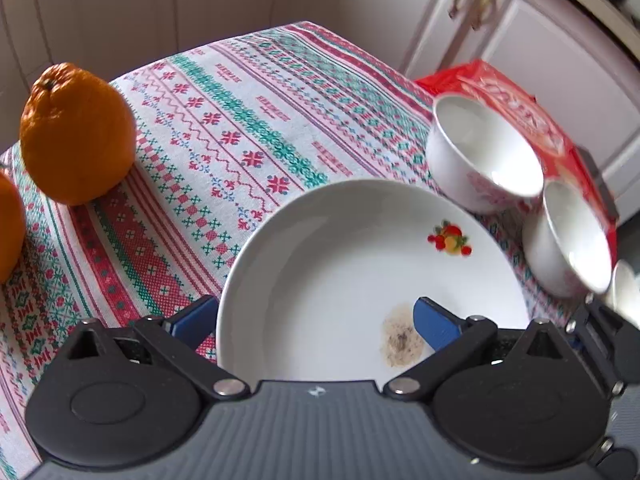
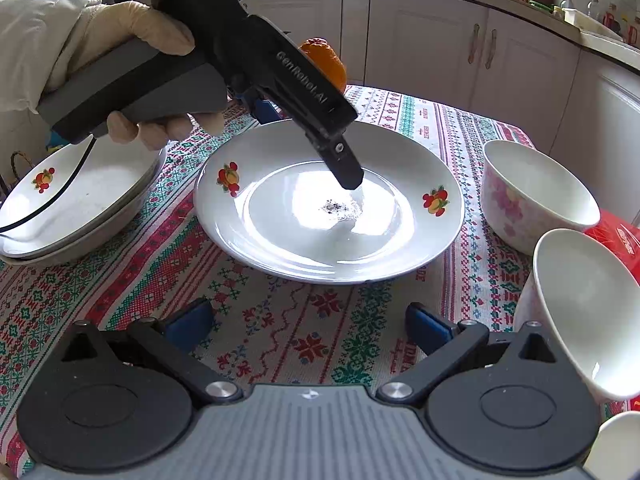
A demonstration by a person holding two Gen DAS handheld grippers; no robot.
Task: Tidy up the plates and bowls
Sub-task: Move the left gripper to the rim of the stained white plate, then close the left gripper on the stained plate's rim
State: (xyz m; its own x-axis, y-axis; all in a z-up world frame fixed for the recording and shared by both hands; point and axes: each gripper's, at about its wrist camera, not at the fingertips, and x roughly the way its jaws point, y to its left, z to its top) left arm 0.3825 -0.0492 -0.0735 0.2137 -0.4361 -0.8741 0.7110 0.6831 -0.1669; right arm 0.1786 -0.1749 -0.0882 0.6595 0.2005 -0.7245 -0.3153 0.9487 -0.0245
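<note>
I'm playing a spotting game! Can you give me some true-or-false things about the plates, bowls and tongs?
1. The white plate with fruit pictures has a dirty speck in the middle. True.
2. The left tongs are shut on a bowl. False: they are open, straddling the plate's rim.
3. The right tongs hold nothing. True.
4. The white bowls with pink flowers are stacked on the plate. False: they stand beside it on the patterned tablecloth.

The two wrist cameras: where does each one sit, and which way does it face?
Left wrist: on the left gripper, looking down over the white fruit-printed plate; its open jaws straddle the rim.
Right wrist: on the right gripper, low above the patterned tablecloth, facing the kitchen cabinets; a gloved hand shows.
Shared: that plate.
</note>
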